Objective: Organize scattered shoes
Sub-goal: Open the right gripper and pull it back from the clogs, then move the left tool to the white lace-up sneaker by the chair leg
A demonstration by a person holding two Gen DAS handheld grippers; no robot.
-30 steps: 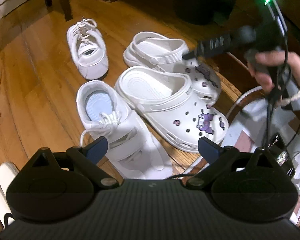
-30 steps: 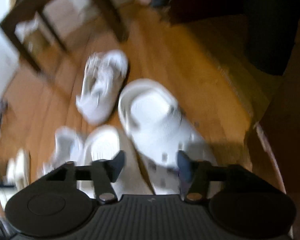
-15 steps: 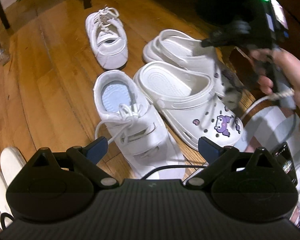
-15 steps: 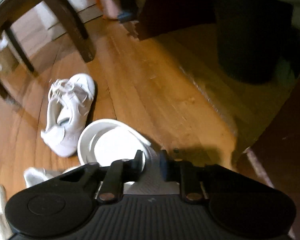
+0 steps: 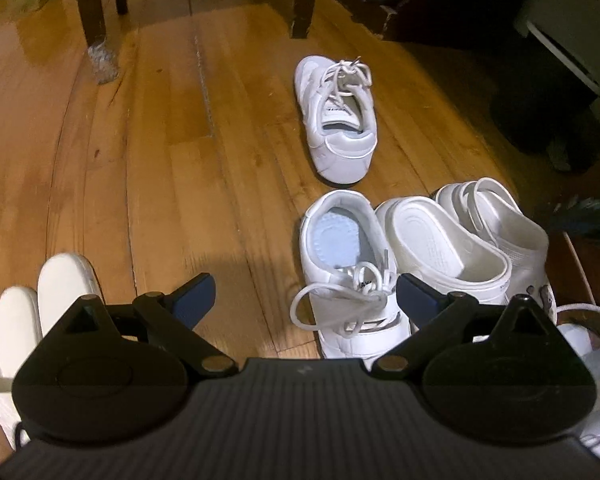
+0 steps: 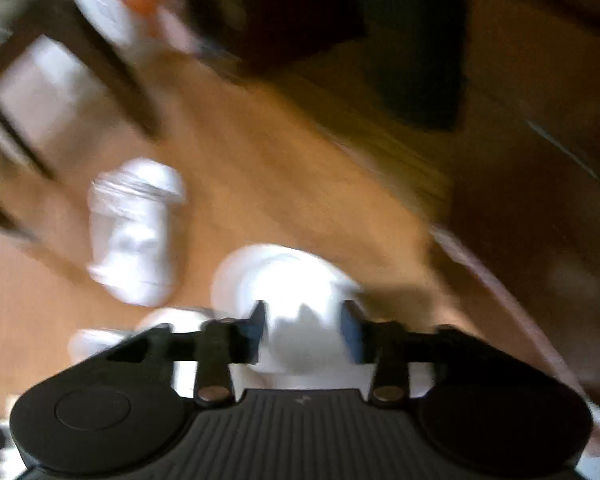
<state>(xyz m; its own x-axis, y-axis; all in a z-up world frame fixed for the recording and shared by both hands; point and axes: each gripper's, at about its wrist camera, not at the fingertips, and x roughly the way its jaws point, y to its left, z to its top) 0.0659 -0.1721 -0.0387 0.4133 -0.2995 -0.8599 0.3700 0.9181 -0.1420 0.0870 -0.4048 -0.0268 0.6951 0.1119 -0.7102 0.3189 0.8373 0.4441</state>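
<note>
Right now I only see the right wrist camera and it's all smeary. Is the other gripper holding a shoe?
Observer: No. The left gripper is open, with nothing between its fingers.
Operator: What's the white blob sitting all by itself?
Observer: A laced sneaker, upright on the wood floor, its toe pointing away from the left camera.
Operator: Are the other shoes in a mess?
Observer: Not really. A second sneaker stands side by side with two white clogs, heels towards the far sneaker.
</note>
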